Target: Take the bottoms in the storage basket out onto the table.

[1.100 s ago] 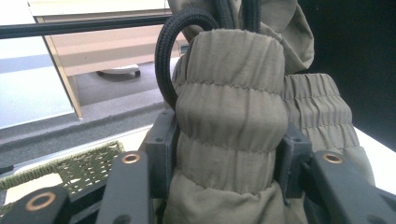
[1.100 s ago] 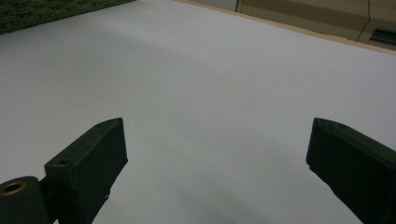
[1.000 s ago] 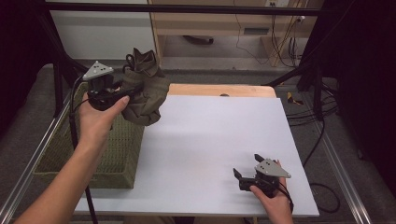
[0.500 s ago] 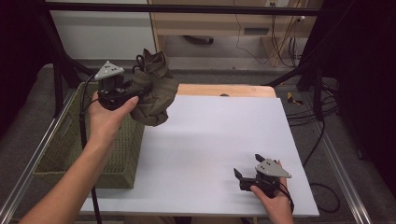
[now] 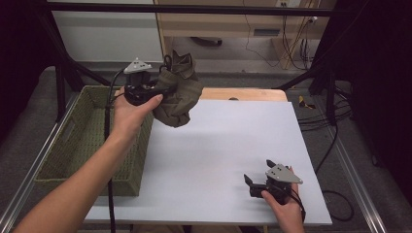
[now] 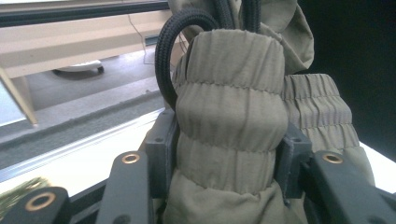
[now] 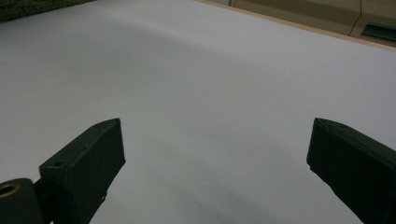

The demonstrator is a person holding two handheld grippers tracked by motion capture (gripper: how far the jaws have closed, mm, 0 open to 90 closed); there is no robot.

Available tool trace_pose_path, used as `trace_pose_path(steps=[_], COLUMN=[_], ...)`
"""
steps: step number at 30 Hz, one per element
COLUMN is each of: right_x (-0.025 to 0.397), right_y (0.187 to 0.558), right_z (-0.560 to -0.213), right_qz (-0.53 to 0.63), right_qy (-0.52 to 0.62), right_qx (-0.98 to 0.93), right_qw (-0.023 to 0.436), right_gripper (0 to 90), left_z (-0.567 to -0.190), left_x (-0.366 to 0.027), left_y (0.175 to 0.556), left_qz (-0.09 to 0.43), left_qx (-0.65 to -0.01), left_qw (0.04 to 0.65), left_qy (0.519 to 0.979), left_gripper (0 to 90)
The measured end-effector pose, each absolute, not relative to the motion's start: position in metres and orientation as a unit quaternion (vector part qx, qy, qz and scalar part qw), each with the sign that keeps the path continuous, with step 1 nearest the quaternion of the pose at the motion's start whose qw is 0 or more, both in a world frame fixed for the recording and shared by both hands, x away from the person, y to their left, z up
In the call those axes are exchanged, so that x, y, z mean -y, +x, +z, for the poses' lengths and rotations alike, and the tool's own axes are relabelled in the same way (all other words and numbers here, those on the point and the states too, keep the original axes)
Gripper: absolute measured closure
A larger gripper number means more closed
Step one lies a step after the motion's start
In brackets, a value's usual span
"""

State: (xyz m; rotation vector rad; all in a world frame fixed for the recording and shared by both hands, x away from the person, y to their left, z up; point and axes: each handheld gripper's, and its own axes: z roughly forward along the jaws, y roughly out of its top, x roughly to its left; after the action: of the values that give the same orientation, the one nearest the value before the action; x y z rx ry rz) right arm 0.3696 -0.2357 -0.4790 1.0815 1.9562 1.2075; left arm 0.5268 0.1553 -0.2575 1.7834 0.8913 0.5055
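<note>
High view: the left gripper (image 5: 156,89) holds an olive garment (image 5: 178,93) aloft between the woven basket (image 5: 77,145) and the white table (image 5: 218,155). Left gripper view: both jaws clamp its elastic waistband (image 6: 229,116). Right gripper view: the right gripper (image 7: 215,163) sits wide apart, holding nothing, near the table's right edge.

One olive garment (image 5: 177,94), one woven basket (image 5: 73,141), one white table (image 5: 218,145), two claws.
</note>
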Motion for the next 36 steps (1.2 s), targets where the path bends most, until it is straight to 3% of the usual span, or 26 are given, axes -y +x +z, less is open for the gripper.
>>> trace_pose_path(steps=[11,36], right_x=[0.239,0.236], right_y=[0.380,0.379], right_z=[-0.480,-0.483], right_qz=[0.452,0.439], right_qy=[0.430,0.421], right_qx=[-0.721,-0.732], right_qw=[0.302,0.307], right_gripper=[4.6,4.6], left_z=[-0.265,-0.286], left_x=[-0.120,-0.091], left_y=[0.549,0.564], left_qz=[0.185,0.179], left_qx=[-0.346,-0.349], left_qw=[0.507,0.489], left_qy=[0.768,0.779], left_gripper=[51.2,51.2])
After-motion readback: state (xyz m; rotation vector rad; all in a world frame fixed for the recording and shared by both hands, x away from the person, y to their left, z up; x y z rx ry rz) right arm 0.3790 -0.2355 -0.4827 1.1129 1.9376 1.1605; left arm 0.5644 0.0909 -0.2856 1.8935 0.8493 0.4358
